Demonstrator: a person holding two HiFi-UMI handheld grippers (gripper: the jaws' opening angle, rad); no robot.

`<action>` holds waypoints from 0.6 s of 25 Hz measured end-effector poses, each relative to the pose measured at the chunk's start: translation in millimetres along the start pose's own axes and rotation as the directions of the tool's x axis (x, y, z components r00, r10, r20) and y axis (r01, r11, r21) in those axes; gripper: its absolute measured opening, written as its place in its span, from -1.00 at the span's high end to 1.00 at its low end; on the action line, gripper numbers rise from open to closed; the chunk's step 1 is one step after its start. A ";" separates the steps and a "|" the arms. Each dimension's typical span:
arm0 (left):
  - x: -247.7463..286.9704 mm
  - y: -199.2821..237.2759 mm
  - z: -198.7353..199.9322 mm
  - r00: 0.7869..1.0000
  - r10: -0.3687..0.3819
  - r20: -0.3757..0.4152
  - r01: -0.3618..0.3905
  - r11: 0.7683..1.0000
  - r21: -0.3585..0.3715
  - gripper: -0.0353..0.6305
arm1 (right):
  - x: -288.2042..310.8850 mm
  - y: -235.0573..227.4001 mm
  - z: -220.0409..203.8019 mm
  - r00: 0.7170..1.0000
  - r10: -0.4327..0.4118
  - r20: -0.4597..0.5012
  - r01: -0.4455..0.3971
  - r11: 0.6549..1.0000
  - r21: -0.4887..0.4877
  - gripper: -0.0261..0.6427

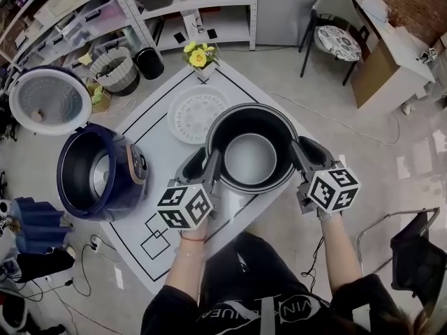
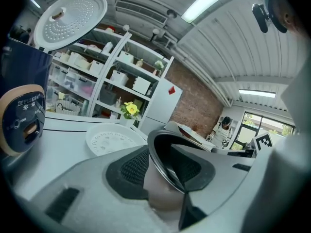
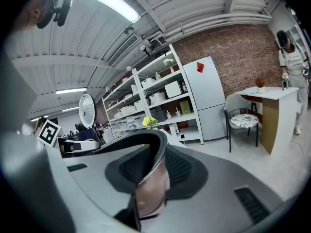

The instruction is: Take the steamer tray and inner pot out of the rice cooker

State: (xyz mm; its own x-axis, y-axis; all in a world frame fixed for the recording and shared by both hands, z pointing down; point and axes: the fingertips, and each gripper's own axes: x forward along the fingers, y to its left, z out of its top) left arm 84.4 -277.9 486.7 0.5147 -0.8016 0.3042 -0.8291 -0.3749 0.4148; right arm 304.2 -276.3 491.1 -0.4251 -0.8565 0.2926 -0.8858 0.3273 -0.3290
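My left tongs (image 1: 204, 167) and right tongs (image 1: 304, 156) each clamp the rim of the dark metal inner pot (image 1: 250, 158) at the worktop's (image 1: 157, 145) near edge. The white round steamer tray (image 1: 192, 114) is already out and the navy rice cooker (image 1: 98, 173) appears empty. Only release remains.

This is a test lab or workshop room, not a home kitchen. The white table (image 1: 157, 128) bears black taped outlines (image 1: 155, 241) beside a rice cooker (image 1: 98, 176). Beyond the table stand metal shelving (image 3: 155, 96) stacked with storage bins, a white refrigerator (image 3: 206, 98) and a bare brick wall (image 3: 238, 47). Cables (image 1: 80, 271) trail left of the table, and tube lights (image 3: 104, 1) hang overhead.
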 end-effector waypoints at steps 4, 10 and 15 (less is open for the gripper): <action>-1.8 0.5 -2.2 1.000 0.015 0.026 -0.015 1.000 0.009 0.50 | -0.7 0.5 -0.9 1.000 0.021 -0.002 -0.021 1.000 -0.014 0.63; -1.8 1.8 -4.0 0.998 0.038 0.050 -0.040 0.999 0.026 0.51 | 1.4 1.5 -0.3 0.999 0.044 -0.017 -0.044 0.998 -0.044 0.61; -2.6 0.8 -2.4 0.998 0.011 0.065 -0.012 1.000 0.006 0.51 | 2.5 0.6 0.9 0.999 0.038 -0.033 -0.040 0.997 -0.068 0.60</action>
State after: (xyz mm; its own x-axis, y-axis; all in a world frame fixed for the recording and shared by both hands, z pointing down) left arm 83.0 -275.0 488.3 0.4901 -0.8342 0.2529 -0.8364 -0.3684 0.4059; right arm 302.8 -278.6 490.8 -0.4645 -0.8297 0.3095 -0.8786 0.3879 -0.2787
